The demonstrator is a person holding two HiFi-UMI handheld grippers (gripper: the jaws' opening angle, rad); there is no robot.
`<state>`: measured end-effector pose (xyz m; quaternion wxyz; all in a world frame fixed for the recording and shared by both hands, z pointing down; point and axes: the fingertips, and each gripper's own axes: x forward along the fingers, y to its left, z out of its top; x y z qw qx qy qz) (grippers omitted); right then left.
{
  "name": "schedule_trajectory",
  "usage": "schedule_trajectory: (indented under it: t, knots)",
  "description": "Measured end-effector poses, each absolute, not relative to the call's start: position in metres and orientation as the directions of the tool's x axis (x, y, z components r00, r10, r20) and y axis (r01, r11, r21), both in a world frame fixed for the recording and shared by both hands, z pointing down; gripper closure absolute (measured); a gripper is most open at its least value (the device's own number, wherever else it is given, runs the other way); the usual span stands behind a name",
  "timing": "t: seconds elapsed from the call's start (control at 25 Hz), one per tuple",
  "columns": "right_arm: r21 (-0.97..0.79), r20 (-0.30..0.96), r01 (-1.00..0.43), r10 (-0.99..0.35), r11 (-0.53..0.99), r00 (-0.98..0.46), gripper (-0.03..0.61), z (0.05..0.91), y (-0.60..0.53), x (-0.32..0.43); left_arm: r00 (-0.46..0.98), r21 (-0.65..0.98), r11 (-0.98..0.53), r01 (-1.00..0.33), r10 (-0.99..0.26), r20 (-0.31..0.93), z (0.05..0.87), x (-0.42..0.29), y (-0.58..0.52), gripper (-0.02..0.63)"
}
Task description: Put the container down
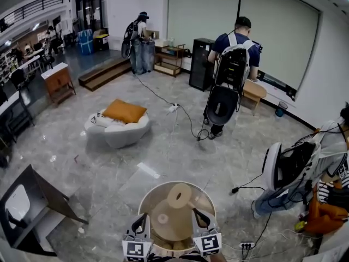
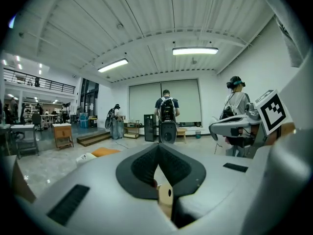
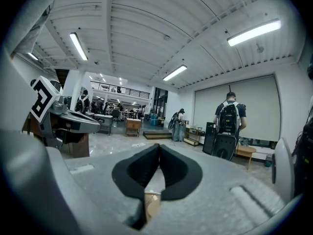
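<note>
In the head view a round pale container [image 1: 142, 204] hangs over the floor at the bottom centre, with cardboard rolls [image 1: 178, 196] inside it. My left gripper [image 1: 143, 224] is on its left rim and my right gripper [image 1: 201, 219] on its right rim. In the left gripper view the dark pads [image 2: 146, 166] meet at their tips, and a tan piece of the rim [image 2: 166, 197] is pinched low between them. In the right gripper view the jaws of the right gripper [image 3: 159, 153] also stand closed, with a tan edge [image 3: 152, 203] clamped at their base.
A person with a backpack [image 1: 234, 64] stands ahead, another person [image 1: 305, 168] is close on the right, and a third [image 1: 139, 37] is far back. A white beanbag with an orange cushion [image 1: 119, 125], a floor cable [image 1: 185, 119] and a tipped frame [image 1: 32, 212] lie around.
</note>
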<state>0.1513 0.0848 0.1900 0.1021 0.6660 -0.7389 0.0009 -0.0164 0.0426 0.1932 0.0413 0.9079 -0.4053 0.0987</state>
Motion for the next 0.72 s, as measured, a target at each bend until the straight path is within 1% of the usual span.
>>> schedule_trajectory:
  t: [0.2, 0.36, 0.72]
  knots:
    - [0.131, 0.128, -0.985, -0.987, 0.110, -0.093, 0.577, 0.195, 0.080, 0.144, 0.648, -0.015, -0.666, -0.746, -0.731, 0.215, 0.201, -0.029, 0.041, 0.600]
    - [0.134, 0.121, -0.984, -0.988, 0.115, -0.099, 0.578, 0.196, 0.075, 0.142, 0.643, -0.081, -0.667, -0.740, -0.738, 0.204, 0.217, -0.038, 0.033, 0.600]
    - [0.134, 0.116, -0.985, -0.989, 0.112, -0.097, 0.577, 0.202, 0.075, 0.149, 0.655, -0.094, -0.680, -0.727, -0.728, 0.203, 0.214, -0.028, 0.034, 0.600]
